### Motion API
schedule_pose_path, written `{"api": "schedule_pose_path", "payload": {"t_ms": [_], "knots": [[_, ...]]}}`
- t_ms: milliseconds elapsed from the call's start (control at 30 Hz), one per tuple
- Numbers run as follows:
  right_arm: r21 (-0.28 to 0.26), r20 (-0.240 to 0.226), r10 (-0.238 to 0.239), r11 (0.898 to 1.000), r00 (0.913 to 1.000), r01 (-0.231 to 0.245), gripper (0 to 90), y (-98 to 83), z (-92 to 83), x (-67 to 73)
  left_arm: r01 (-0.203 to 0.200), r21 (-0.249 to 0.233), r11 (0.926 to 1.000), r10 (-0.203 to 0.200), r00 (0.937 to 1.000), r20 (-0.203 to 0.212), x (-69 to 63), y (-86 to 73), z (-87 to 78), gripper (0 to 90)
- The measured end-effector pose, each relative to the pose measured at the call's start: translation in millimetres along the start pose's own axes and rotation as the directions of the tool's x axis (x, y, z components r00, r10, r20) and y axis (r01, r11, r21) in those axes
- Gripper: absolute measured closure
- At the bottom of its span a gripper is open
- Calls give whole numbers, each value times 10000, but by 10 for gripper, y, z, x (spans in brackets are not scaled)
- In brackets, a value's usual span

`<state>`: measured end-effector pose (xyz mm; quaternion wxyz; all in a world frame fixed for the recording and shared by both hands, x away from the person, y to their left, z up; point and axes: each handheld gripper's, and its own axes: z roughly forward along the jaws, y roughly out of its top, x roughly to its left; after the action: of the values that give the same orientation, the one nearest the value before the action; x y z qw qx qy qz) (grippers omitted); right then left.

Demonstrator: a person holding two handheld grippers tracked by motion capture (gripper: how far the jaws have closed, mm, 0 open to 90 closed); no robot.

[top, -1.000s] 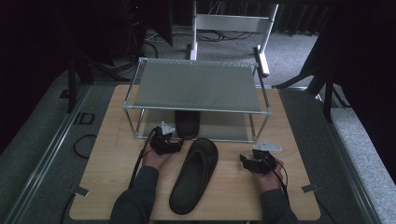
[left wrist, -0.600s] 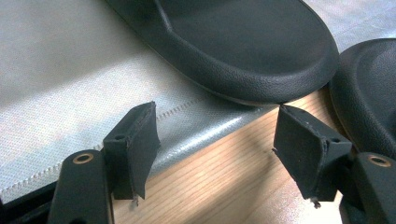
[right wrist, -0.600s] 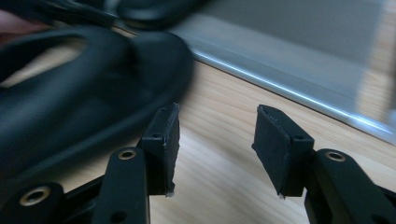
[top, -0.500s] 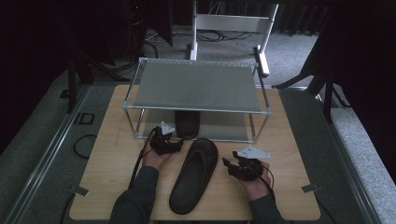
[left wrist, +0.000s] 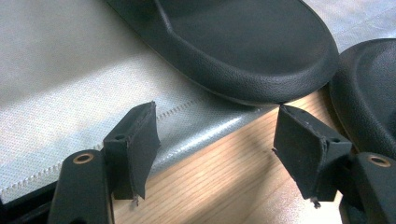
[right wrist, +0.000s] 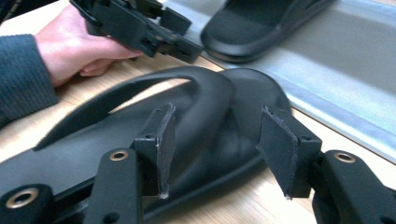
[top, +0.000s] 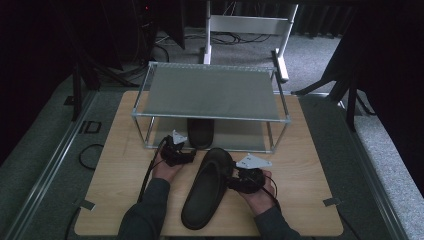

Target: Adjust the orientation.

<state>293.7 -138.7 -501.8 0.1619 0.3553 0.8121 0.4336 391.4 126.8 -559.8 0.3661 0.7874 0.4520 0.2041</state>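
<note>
One black slipper (top: 207,187) lies lengthwise on the wooden table (top: 310,165). A second black slipper (top: 200,132) rests on the grey lower shelf of the wire rack (top: 215,92). My left gripper (top: 187,156) is open just short of the shelf slipper's heel (left wrist: 243,42), its jaws (left wrist: 217,149) wide apart over the shelf edge. At the table slipper's right side, my right gripper (top: 232,181) has just been opening a little. Its jaws (right wrist: 217,149) stand apart in front of the slipper's strap and rim (right wrist: 205,102), and the pads pinch nothing.
The rack's grey upper shelf covers the back half of the table. A white frame (top: 247,25) stands on the carpet beyond it. Cables trail off the table's left side (top: 90,155). Bare wood lies to the right of the right hand.
The right gripper has travelled left across the table, from the right area up to the slipper's side. The left gripper and both slippers have stayed put.
</note>
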Motion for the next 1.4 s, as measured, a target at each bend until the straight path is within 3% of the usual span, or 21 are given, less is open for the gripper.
{"api": "schedule_pose_path", "payload": {"t_ms": [133, 300, 467, 567, 900, 1167, 1400], "knots": [[127, -250, 53, 9999, 9997, -49, 447, 75, 80, 67, -23, 3, 10000, 23, 10000, -41, -4, 1, 1, 314], [472, -238, 101, 9988, 9997, -89, 422, 104, 212, 103, -21, 4, 10000, 22, 10000, -38, -3, 0, 0, 315], [981, -336, 641, 9933, 9974, -605, 407, 55, 394, 39, -15, 4, 10000, 15, 10000, -32, -3, 0, 0, 315], [1200, -388, 893, 9892, 9952, -841, 452, 20, 459, 2, -16, 5, 10000, 16, 10000, -31, -3, 0, 0, 315], [927, 234, 773, 9925, 9967, -791, 650, 17, 370, 21, -39, 5, 10000, 39, 10000, -79, -8, 0, 1, 317], [892, 704, 780, 9924, 9945, -842, 679, -34, 248, -48, -39, 5, 10000, 39, 10000, -80, -8, 0, 1, 318], [536, 973, 934, 9937, 9909, -989, 682, -23, 155, -208, -33, 8, 10000, 34, 10000, -81, -8, 1, 1, 318]]}}
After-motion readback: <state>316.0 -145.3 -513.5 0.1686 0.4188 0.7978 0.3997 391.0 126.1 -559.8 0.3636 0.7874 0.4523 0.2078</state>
